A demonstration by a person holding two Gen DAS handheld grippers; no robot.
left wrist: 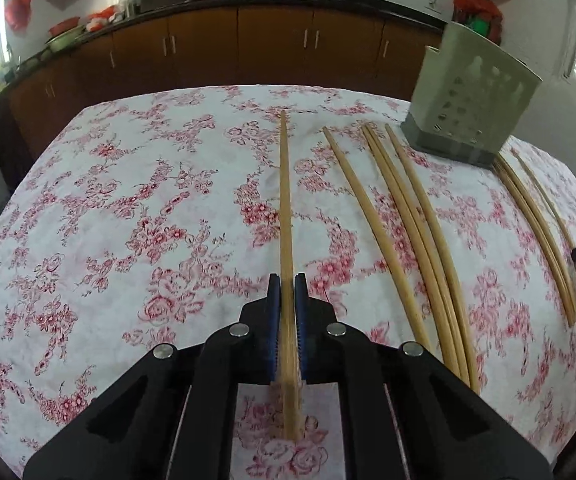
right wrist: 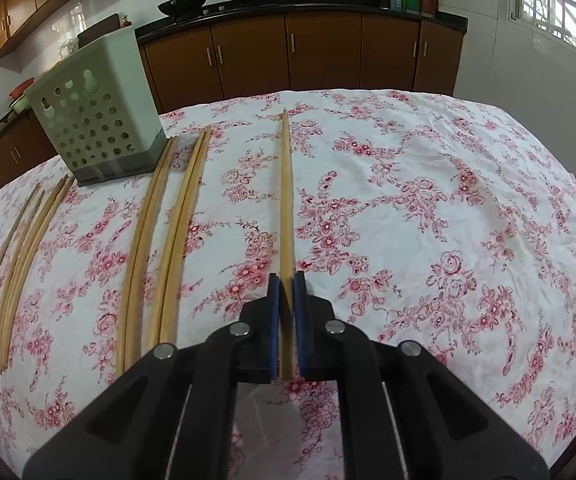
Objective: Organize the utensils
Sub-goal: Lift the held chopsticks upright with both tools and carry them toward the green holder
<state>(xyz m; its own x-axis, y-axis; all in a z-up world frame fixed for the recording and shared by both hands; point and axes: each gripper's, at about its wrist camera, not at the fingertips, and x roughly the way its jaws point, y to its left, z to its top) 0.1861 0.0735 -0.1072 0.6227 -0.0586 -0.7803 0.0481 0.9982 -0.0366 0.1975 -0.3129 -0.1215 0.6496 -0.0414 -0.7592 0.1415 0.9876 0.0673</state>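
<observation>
Left wrist: left claw [left wrist: 286, 280] clamped on one chopstick [left wrist: 284, 200], blue pads [left wrist: 273, 320] pressing both flanks. Stick runs straight out along the claw's own line, tip toward the far table edge, butt poking back past the pads. Whether lifted off the cloth [left wrist: 127, 220] or resting on it: cannot tell. Holder [left wrist: 472, 96] ahead and to the right, upright on its grey base at the far right of the table. Five loose sticks [left wrist: 408, 216] lie between claw and holder, long axes roughly parallel to the held one, fanning toward the holder base. Two or three more further right [left wrist: 536, 216], just past the base. Black tip at the right frame edge, probably the other claw.

Right wrist: right claw [right wrist: 286, 278] also closed on a single chopstick [right wrist: 285, 200], same geometry: stick in line with the fingers, tip pointing away. Holder [right wrist: 99, 108] ahead and to the left, perforated wall facing the camera, open top up. Two pairs of sticks [right wrist: 167, 232] lie between claw and holder, more at the far left [right wrist: 19, 256].

Judgement: holder sits between the two hands, neither clearly nearer. Both sticks point forward and down, holder mouth faces up, so each hand needs a swing inward plus a tilt to bring the stick near vertical over the opening before letting go. Risk: tip catching the rim.
</observation>
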